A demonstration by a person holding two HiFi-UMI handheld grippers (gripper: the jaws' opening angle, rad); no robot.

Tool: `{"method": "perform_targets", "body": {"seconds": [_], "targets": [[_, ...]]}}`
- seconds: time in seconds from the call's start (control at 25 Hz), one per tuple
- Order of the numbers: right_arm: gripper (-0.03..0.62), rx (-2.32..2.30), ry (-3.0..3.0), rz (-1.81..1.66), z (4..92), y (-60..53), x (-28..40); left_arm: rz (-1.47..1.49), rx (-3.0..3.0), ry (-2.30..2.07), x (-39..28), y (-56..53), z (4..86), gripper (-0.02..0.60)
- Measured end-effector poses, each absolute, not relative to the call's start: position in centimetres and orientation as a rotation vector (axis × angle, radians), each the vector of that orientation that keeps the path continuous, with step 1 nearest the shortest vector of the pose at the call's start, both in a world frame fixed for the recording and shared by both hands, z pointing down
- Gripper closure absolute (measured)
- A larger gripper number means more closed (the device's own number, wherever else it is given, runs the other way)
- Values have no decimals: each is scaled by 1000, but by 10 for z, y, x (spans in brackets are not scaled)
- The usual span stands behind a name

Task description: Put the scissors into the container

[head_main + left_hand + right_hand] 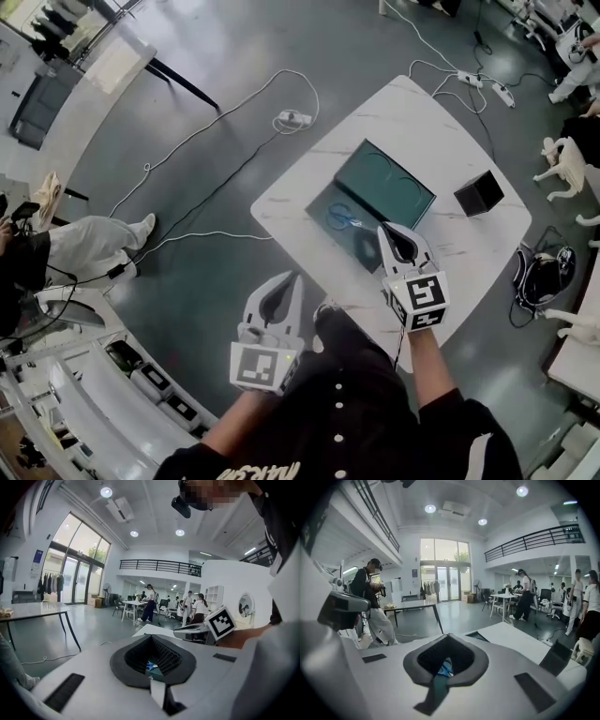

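Right fingers: the right gripper [449, 637] has its fingers pressed together, with nothing gripped
Left fingers: the left gripper [151, 637] is closed the same way and empty
Scissors: the blue-handled scissors [341, 217] lie inside the teal container [394, 183], in its nearer half, apart from both pairs of fingers
Right gripper's place: in the head view its tips cover the container's near right corner, just beside the scissors
Left gripper's place: well off the container's near left side, past the edge of the tabletop [412, 112]
Around: a small black box [479, 192] stands right of the container; a power strip [293, 119] lies on the floor beyond it
Views: each gripper view shows a scrap of blue scissors through the loop behind its closed fingers; only the head view shows the whole container
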State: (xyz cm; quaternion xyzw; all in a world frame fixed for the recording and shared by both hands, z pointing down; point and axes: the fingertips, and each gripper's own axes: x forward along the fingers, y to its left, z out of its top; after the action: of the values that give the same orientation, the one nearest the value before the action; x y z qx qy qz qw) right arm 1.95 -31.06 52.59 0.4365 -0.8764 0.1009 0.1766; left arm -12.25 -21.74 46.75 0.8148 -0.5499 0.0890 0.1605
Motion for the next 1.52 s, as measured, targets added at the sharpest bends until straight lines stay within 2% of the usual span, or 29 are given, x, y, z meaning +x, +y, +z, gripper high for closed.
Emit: {"method": "perform_targets", "body": {"seconds": [0.28,0.92,1.52], "targets": [[580,1427,-2549,192,453,-263,48,208,2424,-1617,-128,-206,436,557],[580,1756,-2677,-34,351,-175,105,61,2551,-1681,-118,-167,378,557],[580,1834,-2606,-66,351,-139,127,55,2572,-1715,-113,-141,367,557]]}}
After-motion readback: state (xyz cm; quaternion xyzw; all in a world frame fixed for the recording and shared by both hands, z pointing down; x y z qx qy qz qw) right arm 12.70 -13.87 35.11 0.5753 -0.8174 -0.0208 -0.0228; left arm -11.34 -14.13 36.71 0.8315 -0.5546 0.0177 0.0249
